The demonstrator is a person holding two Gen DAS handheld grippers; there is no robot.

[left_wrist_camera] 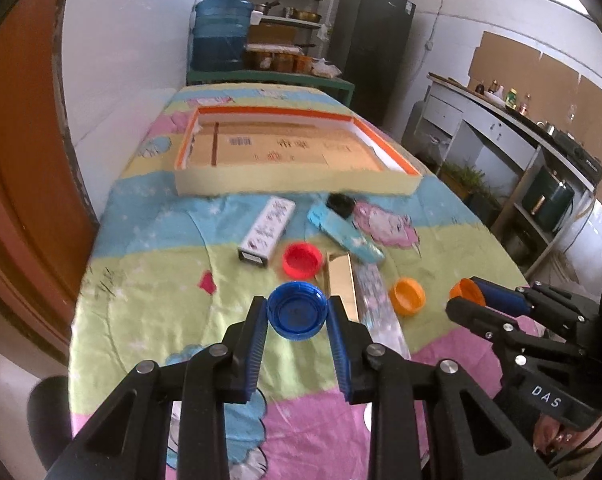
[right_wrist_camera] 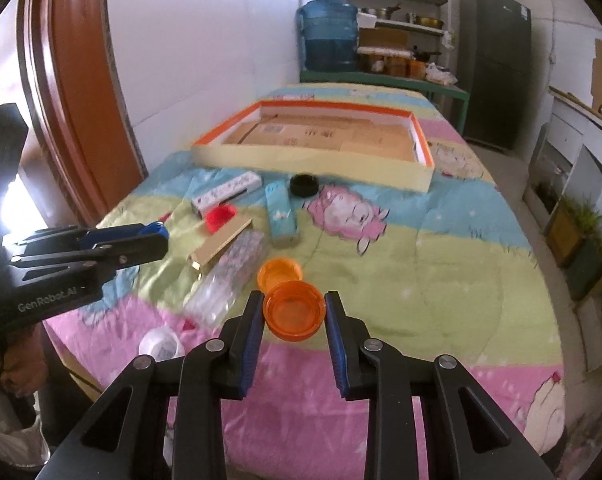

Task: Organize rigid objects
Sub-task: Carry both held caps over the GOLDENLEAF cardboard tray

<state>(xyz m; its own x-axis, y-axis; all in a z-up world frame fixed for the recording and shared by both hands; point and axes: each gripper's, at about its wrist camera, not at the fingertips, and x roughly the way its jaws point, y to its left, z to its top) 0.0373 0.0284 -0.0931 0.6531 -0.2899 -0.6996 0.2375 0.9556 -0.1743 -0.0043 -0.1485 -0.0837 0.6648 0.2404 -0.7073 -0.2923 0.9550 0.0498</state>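
Both wrist views face downward, sharing the tray (left_wrist_camera: pixel 293 190).

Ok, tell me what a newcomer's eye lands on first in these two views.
Two bright caps held up at once: the left gripper clamps a blue cap, the right gripper an orange cap. Beyond them, an orange-rimmed shallow box lies open on the cartoon-print cloth, with a red cap and small cartons scattered before it.

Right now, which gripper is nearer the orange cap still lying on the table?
Right. The right gripper, clamping its own orange cap, hangs just above the loose orange cap. The left gripper, holding a blue cap, sits farther off to its left.
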